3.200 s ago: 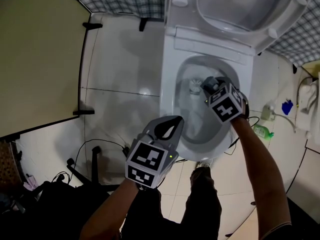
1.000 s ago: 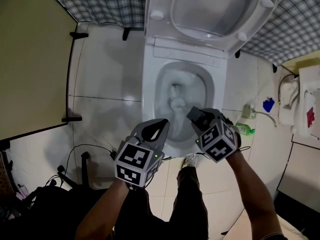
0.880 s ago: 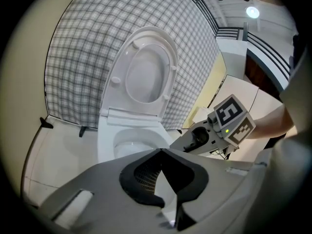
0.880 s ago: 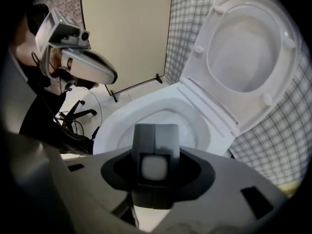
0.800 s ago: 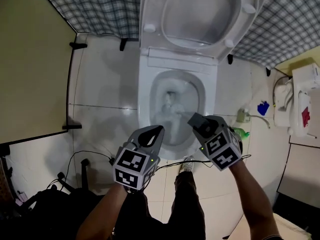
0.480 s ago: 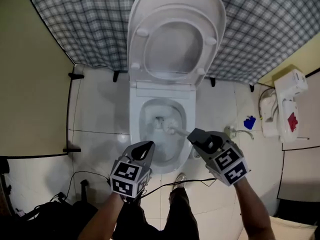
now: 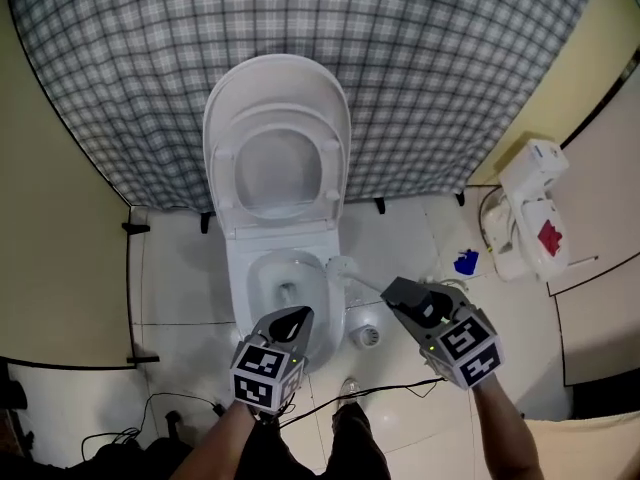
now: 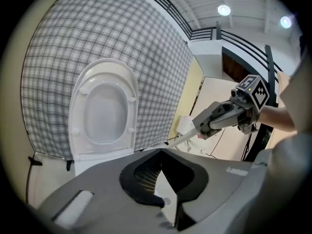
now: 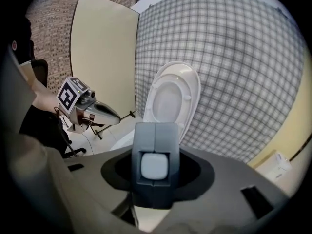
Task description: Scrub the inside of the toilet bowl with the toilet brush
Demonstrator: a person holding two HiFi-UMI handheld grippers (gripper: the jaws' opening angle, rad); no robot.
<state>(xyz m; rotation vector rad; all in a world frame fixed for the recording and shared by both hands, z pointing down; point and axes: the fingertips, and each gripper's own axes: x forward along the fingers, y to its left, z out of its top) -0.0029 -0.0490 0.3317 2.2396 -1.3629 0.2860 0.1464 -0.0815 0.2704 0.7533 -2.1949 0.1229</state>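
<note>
The toilet brush (image 7: 357, 277), judged light and stiff-shafted, is clamped at its handle end by the right gripper (image 7: 396, 291) near the right rim of the toilet bowl (image 7: 258, 268); the left gripper (image 7: 293, 320) is closed, empty.

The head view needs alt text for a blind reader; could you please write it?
The right gripper holds a toilet brush, its head at the right edge of a toilet bowl with its lid raised against a checked wall. The left gripper, shut and empty, hovers near the bowl's front.
</note>
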